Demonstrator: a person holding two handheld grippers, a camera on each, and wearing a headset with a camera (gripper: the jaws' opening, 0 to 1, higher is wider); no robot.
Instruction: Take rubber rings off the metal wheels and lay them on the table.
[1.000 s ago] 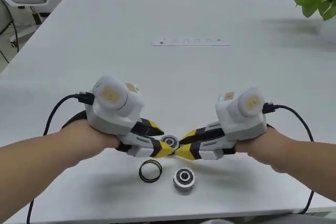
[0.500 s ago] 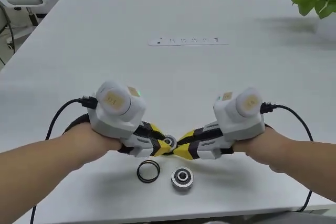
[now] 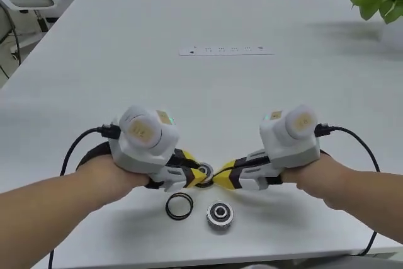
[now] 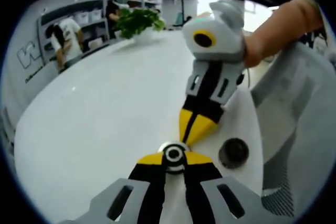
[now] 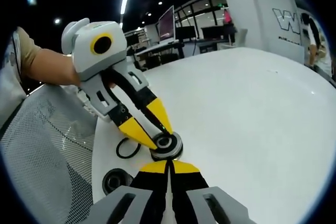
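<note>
Viewing the head camera, I find both grippers low over the near edge of the white table (image 3: 208,92), tips meeting nose to nose.

Left gripper (image 3: 192,176): its yellow-tipped jaws are clamped on a small metal wheel (image 3: 204,172), one jaw on each side. My left gripper view confirms this, with the wheel seated between the tips. In the right gripper view a dark band runs round the wheel's rim.

Right gripper (image 3: 221,177): its jaws are pressed together with barely a slit between them, and the tips are set against the wheel's edge opposite the left gripper. I cannot tell whether anything is caught between them.

One black rubber ring (image 3: 179,206) lies flat on the table, just in front of the grippers. A second wheel (image 3: 220,214) sits beside it to the right, close but not touching.
</note>
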